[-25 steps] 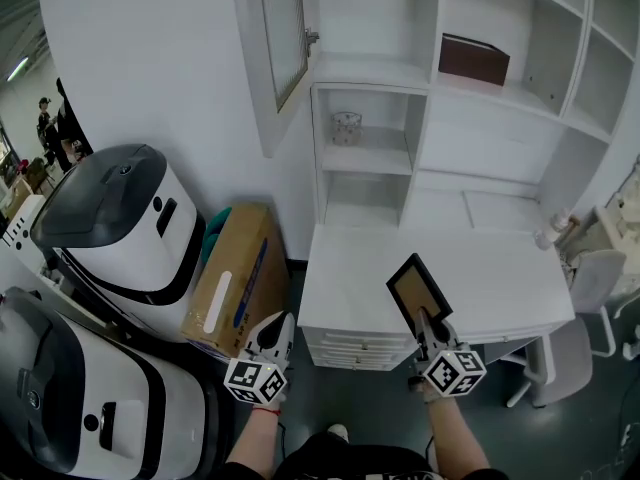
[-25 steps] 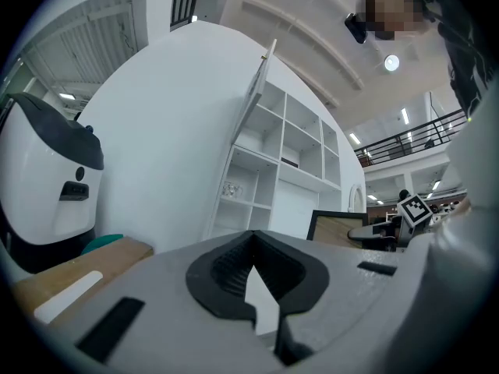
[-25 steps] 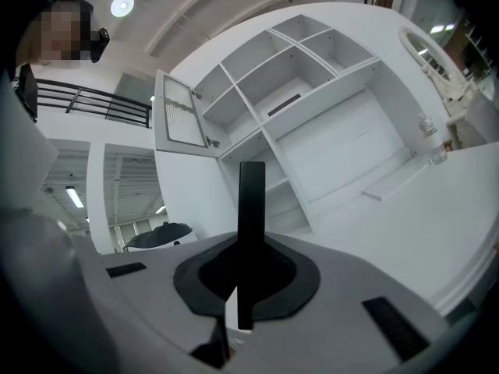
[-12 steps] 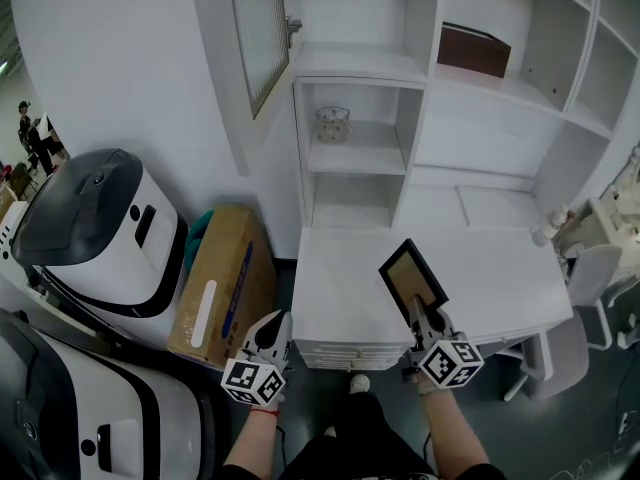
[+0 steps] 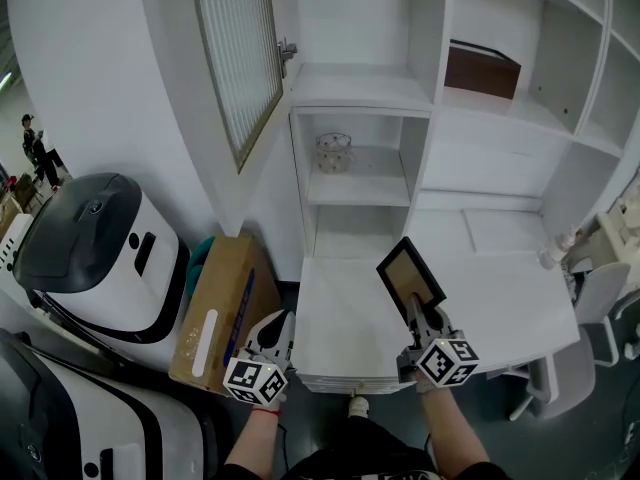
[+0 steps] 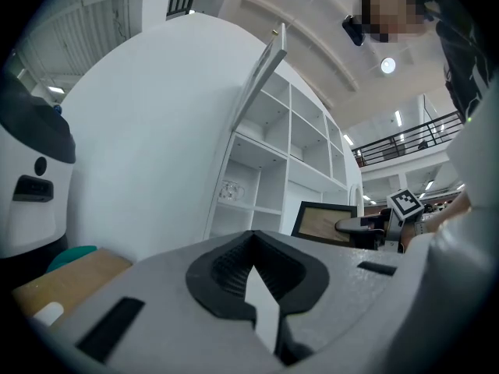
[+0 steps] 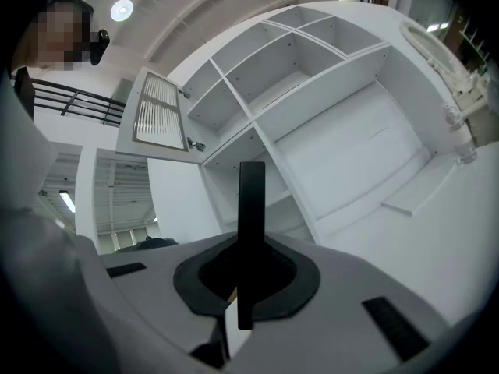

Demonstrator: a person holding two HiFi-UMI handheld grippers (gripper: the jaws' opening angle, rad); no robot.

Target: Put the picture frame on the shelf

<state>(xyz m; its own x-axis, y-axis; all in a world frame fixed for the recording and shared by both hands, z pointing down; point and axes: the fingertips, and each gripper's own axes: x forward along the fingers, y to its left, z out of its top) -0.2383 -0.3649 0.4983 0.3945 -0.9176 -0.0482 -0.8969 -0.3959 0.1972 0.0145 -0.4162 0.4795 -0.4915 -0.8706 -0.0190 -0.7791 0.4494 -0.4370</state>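
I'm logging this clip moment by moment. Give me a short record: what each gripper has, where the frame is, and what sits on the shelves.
Right gripper: shut on the picture frame, gripping its lower edge
Picture frame: held over the desk, not yet on the shelf unit
Left gripper: shut, empty, left of the desk front
Shelf contents: glass jar in a small cubby; brown box on a higher shelf
Cabinet door: open, upper left

white desk [image 5: 500,288] by white wall [image 5: 90,68]; cardboard box [image 5: 225,303] beside it; ceiling lights [image 6: 387,65].
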